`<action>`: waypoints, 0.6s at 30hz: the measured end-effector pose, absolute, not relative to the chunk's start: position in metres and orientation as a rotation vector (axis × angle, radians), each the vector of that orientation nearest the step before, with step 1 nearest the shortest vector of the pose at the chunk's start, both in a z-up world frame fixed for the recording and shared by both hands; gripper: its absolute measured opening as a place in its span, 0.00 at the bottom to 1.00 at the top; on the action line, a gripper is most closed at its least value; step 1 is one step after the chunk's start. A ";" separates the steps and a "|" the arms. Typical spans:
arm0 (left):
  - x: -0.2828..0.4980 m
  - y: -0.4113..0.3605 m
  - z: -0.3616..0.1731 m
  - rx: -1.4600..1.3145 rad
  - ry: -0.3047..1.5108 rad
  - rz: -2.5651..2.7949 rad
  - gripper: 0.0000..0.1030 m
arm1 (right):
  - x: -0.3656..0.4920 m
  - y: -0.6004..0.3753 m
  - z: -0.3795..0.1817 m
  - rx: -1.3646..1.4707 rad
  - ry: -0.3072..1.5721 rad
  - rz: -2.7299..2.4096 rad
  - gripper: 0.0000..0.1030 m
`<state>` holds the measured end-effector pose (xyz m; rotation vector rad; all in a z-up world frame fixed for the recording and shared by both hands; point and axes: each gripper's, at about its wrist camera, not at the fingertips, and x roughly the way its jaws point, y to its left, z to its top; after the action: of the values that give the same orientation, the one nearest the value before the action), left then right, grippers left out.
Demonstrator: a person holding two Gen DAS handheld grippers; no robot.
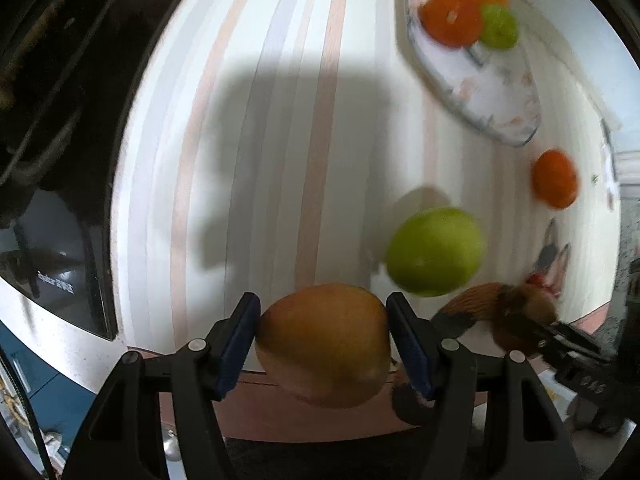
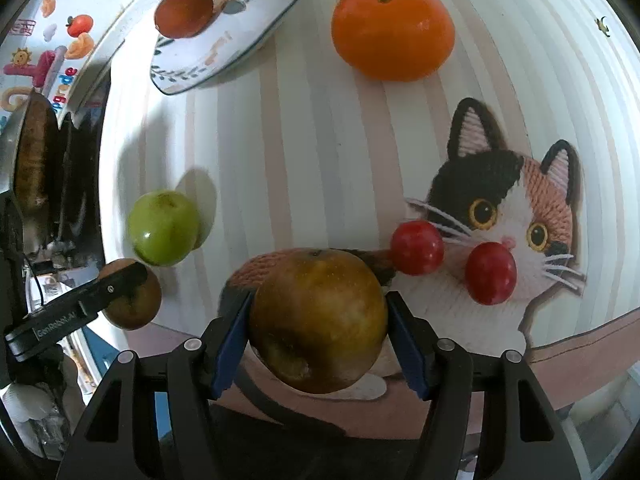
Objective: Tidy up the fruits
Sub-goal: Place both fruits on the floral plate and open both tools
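Striped cloth [image 2: 304,152] in pale pink, grey and white covers the table, with an embroidered calico cat [image 2: 516,204] near its right edge in the right wrist view. Each gripper holds a brownish-gold pear. The left gripper [image 1: 324,344] has its blue pads pressed on both sides of one pear [image 1: 324,344], smooth, with an orange blush. The right gripper [image 2: 318,320] clamps the other pear [image 2: 318,320], darker and russet, its stem end up. On the cloth lie a green apple [image 2: 164,228], a loose orange [image 2: 392,30] and two small red fruits [image 2: 490,274] on the cat's face, just beside each other. A patterned plate [image 2: 192,68] towards the far edge carries oranges [image 1: 452,20], a green fruit [image 1: 498,26] and a brown one [image 2: 184,12]. Beyond the table's left edge, the left wrist view shows a dark glossy appliance [image 1: 52,240].
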<state>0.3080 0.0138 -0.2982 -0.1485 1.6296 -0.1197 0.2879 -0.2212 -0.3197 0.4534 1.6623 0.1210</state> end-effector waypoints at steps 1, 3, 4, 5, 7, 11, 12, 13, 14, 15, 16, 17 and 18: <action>0.311 0.014 -0.291 -0.157 1.617 -0.126 0.60 | 0.290 -0.221 -0.315 0.456 1.653 0.127 0.66; 0.321 0.012 -0.274 -0.183 1.584 -0.142 0.59 | 0.297 -0.221 -0.303 0.467 1.630 0.142 0.66; 0.327 0.009 -0.265 -0.183 1.565 -0.151 0.59 | 0.302 -0.221 -0.296 0.475 1.615 0.150 0.66; 0.333 0.009 -0.257 -0.190 1.542 -0.158 0.59 | 0.307 -0.222 -0.290 0.488 1.597 0.159 0.66; 0.346 0.001 -0.245 -0.195 1.510 -0.180 0.59 | 0.322 -0.222 -0.276 0.505 1.560 0.180 0.66; 0.384 -0.005 -0.243 -0.215 1.486 -0.190 0.59 | 0.355 -0.219 -0.259 0.496 1.498 0.191 0.66; 0.391 -0.006 -0.242 -0.221 1.486 -0.194 0.59 | 0.363 -0.219 -0.257 0.496 1.487 0.190 0.66; 0.399 -0.007 -0.238 -0.235 1.484 -0.204 0.58 | 0.374 -0.220 -0.256 0.498 1.474 0.186 0.66; 0.405 -0.011 -0.237 -0.251 1.476 -0.207 0.58 | 0.381 -0.220 -0.256 0.505 1.466 0.183 0.66; 0.413 -0.011 -0.233 -0.255 1.466 -0.214 0.58 | 0.389 -0.221 -0.256 0.518 1.459 0.181 0.66; 0.421 -0.013 -0.227 -0.255 1.453 -0.219 0.58 | 0.398 -0.222 -0.257 0.534 1.452 0.179 0.66; 0.435 -0.018 -0.222 -0.254 1.431 -0.221 0.58 | 0.408 -0.225 -0.258 0.547 1.444 0.174 0.66; 0.446 -0.021 -0.218 -0.253 1.412 -0.221 0.58 | 0.420 -0.225 -0.259 0.551 1.435 0.166 0.66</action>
<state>0.4459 -0.0205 -0.2179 -0.2529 1.4120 -0.2209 0.4201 -0.2254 -0.2589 0.5505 1.4345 0.1655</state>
